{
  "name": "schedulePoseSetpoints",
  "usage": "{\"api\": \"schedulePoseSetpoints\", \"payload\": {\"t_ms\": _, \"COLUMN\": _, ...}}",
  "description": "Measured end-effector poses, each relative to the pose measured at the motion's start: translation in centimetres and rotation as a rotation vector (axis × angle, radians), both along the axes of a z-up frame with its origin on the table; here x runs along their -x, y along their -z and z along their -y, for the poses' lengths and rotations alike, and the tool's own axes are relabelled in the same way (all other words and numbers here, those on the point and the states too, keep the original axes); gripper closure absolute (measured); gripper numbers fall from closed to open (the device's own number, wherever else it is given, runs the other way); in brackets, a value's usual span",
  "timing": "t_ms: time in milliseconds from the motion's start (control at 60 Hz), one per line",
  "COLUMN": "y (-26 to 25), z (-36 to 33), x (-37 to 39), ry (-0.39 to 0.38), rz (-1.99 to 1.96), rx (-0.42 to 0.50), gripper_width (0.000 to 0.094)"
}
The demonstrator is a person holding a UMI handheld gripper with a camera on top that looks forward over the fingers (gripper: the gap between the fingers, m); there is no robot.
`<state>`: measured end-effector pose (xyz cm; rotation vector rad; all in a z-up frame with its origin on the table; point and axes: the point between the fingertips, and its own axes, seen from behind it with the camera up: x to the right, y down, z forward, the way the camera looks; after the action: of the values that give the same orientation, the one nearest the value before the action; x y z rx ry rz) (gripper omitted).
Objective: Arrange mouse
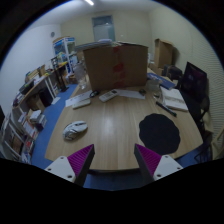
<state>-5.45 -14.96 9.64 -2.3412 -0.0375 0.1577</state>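
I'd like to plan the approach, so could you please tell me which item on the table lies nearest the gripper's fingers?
The round black mouse pad, just ahead of the open gripper. The light-coloured mouse lies off to the side, and the cardboard box stands far beyond.

Office or lab room — long wooden table (115, 120) at centre, cluttered shelving (35, 95) at left, cardboard box (115, 65) upper centre.

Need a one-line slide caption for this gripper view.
Open hand-held gripper hovers over a wooden table, mouse ahead left, round black mouse pad ahead right, cardboard box beyond.
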Motion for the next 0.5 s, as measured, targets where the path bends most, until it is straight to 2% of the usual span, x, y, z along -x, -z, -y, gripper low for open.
{"api": "schedulePoseSetpoints", "payload": {"t_ms": 200, "y": 0.5, "z": -1.1, "x": 1.5, "ry": -0.124, "rz": 0.027, "rx": -0.040, "gripper_width": 0.0109}}
{"api": "schedulePoseSetpoints", "payload": {"t_ms": 367, "y": 2.3, "z": 0.6, "x": 6.9, "ry": -0.255, "rz": -0.064, "rx": 0.026, "gripper_width": 0.0106}}
{"api": "schedulePoseSetpoints", "payload": {"t_ms": 500, "y": 3.2, "z": -0.8, "x": 10.4, "ry": -0.269, "rz": -0.049, "rx": -0.014, "gripper_width": 0.0102}}
